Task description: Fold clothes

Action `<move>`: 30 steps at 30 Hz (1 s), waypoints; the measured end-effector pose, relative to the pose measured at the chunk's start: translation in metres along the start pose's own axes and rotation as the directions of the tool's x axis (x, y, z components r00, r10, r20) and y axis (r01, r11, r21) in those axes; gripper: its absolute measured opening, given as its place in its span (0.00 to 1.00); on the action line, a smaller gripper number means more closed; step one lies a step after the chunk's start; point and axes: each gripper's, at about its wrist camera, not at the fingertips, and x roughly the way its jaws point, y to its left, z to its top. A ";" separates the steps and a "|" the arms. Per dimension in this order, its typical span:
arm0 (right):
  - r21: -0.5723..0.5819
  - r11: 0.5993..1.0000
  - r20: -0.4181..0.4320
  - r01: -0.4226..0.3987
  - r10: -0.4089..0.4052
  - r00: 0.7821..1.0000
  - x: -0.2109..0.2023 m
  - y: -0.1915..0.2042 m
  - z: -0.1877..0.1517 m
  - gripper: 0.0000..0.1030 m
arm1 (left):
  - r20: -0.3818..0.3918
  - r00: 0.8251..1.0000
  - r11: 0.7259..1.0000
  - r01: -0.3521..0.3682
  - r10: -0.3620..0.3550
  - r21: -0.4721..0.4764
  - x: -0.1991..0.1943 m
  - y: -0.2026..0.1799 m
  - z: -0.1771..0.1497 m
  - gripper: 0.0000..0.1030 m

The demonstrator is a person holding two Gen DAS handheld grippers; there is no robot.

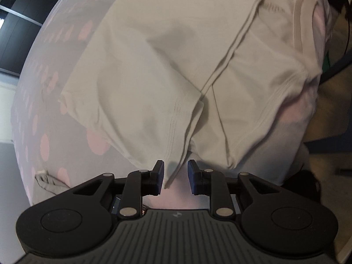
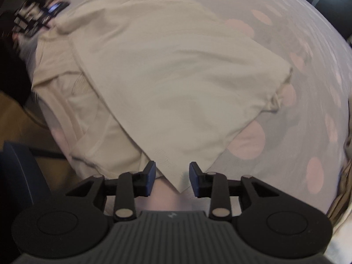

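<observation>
**K:** Left gripper (image 1: 175, 177) — jaws apart, nothing clamped. A corner of the beige T-shirt (image 1: 154, 66) pokes into the gap between the fingertips, nearer the left one. Can't tell if it touches that pad.

**R:** Right side?

**K:** Right gripper (image 2: 172, 179) has the same spread, pads clear of each other. Another pointed corner of the T-shirt (image 2: 176, 83) sits in the gap, roughly centred, with no pad closed on it.

**R:** Where's the shirt?

**K:** Spread on the bedsheet (image 1: 44, 101) — pale grey-lilac with pink dots. In the left wrist view one side is folded over the body, and a hem edge (image 1: 228, 55) runs diagonally from top right down toward the gripper. Collar (image 1: 297, 22) is at upper right, with a blurred neck print beside it.

**R:** And the right view?

**K:** Folded panel lies over the middle, with a sleeve (image 2: 83, 132) sticking out underneath at lower left. Far corner is bunched a little against the bedsheet (image 2: 286, 154).

**R:** Anything else around?

**K:** Grey cloth scrap (image 1: 50, 182) at the sheet edge beside the left gripper. Dark patterned item (image 2: 35, 19) at top left of the right view, too blurred to identify. Wooden floor (image 2: 19, 118) past the bed edge.
</observation>
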 end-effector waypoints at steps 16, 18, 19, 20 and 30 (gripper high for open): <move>-0.598 0.769 0.042 0.226 -0.251 0.967 0.040 0.052 -0.039 0.42 | 0.046 0.996 0.996 -0.076 0.074 0.056 0.013 -0.025 -0.022 0.21; -0.627 0.737 0.060 0.253 -0.278 0.959 0.047 0.057 -0.041 0.41 | 0.048 0.996 0.996 -0.079 0.077 0.049 0.011 -0.027 -0.022 0.17; -0.641 0.720 0.069 0.266 -0.292 0.954 0.050 0.059 -0.042 0.34 | 0.049 0.996 0.995 -0.082 0.080 0.048 0.010 -0.029 -0.020 0.13; -0.647 0.708 0.076 0.284 -0.310 0.948 0.054 0.060 -0.042 0.27 | 0.048 0.995 0.995 -0.088 0.085 0.050 0.011 -0.029 -0.020 0.12; -0.499 0.760 0.144 0.417 -0.403 0.904 0.007 0.008 -0.025 0.02 | 0.047 0.991 0.991 -0.131 0.129 0.034 -0.029 -0.014 -0.025 0.00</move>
